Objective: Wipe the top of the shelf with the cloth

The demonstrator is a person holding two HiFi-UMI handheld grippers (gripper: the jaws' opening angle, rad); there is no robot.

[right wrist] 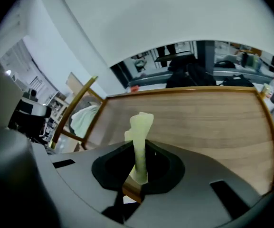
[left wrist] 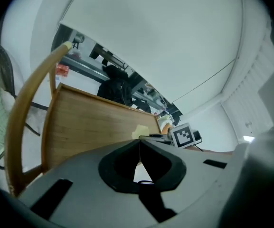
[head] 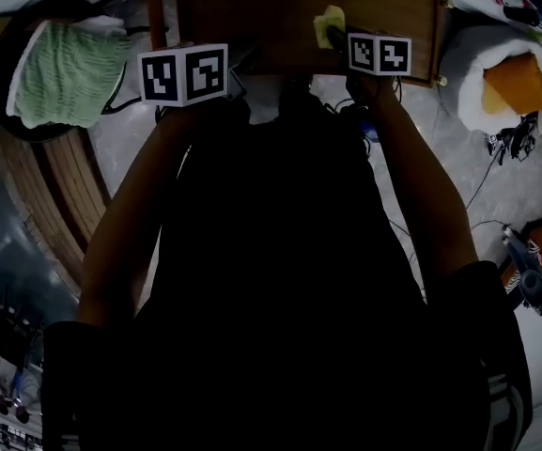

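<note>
R gripper (right wrist: 137, 161) clamped on cloth (right wrist: 139, 126), bunched into thin upright strip, centre frame over shelf top (right wrist: 208, 118). L gripper (left wrist: 139, 151) closed, empty. Risk: little cloth contact w/ wood, so patchy wipe, or cloth dragged out of pinch mid-stroke.

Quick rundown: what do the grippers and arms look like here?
The left gripper and right gripper match: grey bodies, a black rounded collar around the jaws, and black slots on either side. Each carries a white cube with black square markers. No cables show on them. The person wears a dark top with sleeves ending above the elbows.
</note>
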